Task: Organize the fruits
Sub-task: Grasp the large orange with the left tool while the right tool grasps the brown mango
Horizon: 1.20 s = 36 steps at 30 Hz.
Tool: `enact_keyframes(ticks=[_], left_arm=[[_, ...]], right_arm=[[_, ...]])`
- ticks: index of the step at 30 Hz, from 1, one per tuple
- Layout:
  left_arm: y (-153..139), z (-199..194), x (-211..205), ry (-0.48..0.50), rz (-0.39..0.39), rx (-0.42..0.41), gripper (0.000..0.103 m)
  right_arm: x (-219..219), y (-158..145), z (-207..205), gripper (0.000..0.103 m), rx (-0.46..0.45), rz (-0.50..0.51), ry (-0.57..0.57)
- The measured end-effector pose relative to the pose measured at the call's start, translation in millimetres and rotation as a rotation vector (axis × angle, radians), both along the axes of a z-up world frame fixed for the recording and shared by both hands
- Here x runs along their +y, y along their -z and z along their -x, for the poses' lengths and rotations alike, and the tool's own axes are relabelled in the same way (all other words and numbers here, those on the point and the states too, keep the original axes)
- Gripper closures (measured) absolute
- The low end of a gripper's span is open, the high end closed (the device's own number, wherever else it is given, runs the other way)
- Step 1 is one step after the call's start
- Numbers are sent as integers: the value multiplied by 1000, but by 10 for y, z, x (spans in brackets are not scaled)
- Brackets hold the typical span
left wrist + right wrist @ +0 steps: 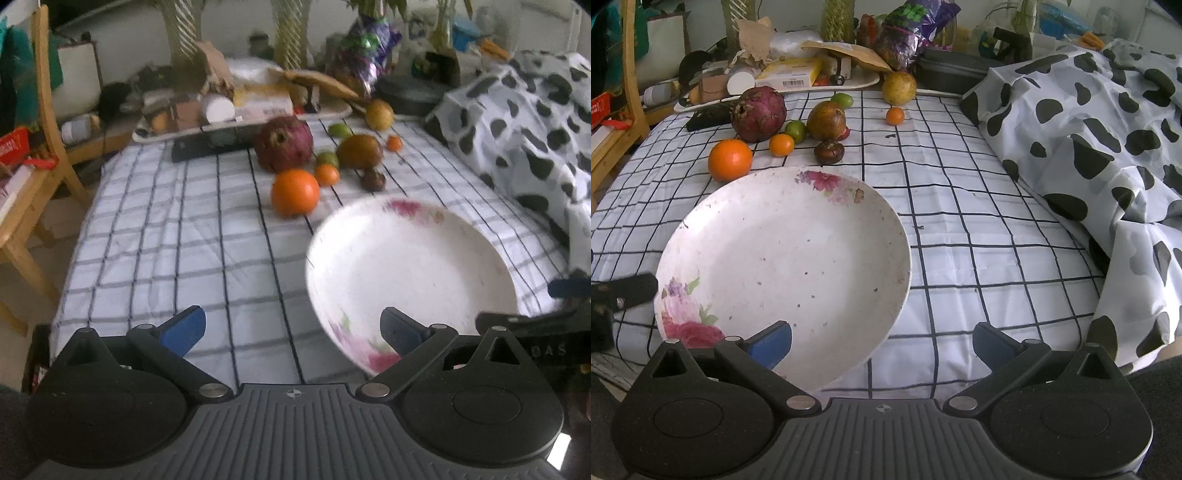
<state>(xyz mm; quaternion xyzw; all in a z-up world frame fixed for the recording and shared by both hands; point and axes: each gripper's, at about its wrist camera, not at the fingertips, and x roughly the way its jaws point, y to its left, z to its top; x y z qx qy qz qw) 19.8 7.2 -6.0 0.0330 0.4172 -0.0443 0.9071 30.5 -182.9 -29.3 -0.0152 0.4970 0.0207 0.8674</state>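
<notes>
Plate [783, 258] is sitting on the checked cloth [960, 229], white with pink flower prints, nothing lying in it beyond dark specks. Fruits are lying on the cloth beyond its far rim, none touching it: orange [730, 159] nearest, just beside the rim; dragon fruit [759, 113] behind that; small orange [781, 144], lime [795, 131], mango [826, 120] and a dark mangosteen [829, 151] clustering to the right. A second lime [842, 99], a tiny orange [895, 116] and a yellow pear [899, 88] are lying farther back, well apart from the plate.

Tray [864, 82] at the far edge is holding boxes and packets.

Left gripper [293, 328] is gaping wide, gripping nothing; its right finger is overlapping the plate's near rim in the left wrist view, contact not resolvable.

Right gripper [882, 345] is likewise spread wide, gripping nothing, its left finger hovering over the plate's near edge.
</notes>
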Motion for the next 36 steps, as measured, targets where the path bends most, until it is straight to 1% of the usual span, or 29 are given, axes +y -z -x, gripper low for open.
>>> enact_keyframes(ticks=[5,9,13,18,20,24,28,30,31,32,35,36], left_arm=[[4,-220,61,16,-24,-23,1],[7,-446,158,30,14,-42,1],[14,-647,193,64,37,-48,1],[55,-883,173,125,33,-47,1],[72,-969,164,148,40,-41,1],[106,-1141,178,184,97,-29,1],[169,-1307,181,200,102,-14,1],[198,-1381,184,207,106,-3,5],[215,-1411,186,215,111,4,11],[237,-1457,176,227,113,18,21],[314,-1569,157,240,118,65,24],[328,-1590,153,246,122,71,28]], right_arm=[[-25,-14,-177,0,-38,-14,7],[-21,41,-425,0,-47,6,4],[-36,84,-663,0,-65,-16,-3],[-6,110,-911,0,-110,-29,-54],[7,118,-1013,0,-113,-35,-73],[28,146,-1211,0,-106,-60,-116],[16,165,-1373,0,-104,-92,-136],[11,173,-1454,0,-104,-100,-136],[6,181,-1491,0,-103,-103,-136],[6,183,-1535,0,-102,-107,-139],[7,190,-1635,0,-99,-116,-149],[11,192,-1668,0,-98,-119,-151]])
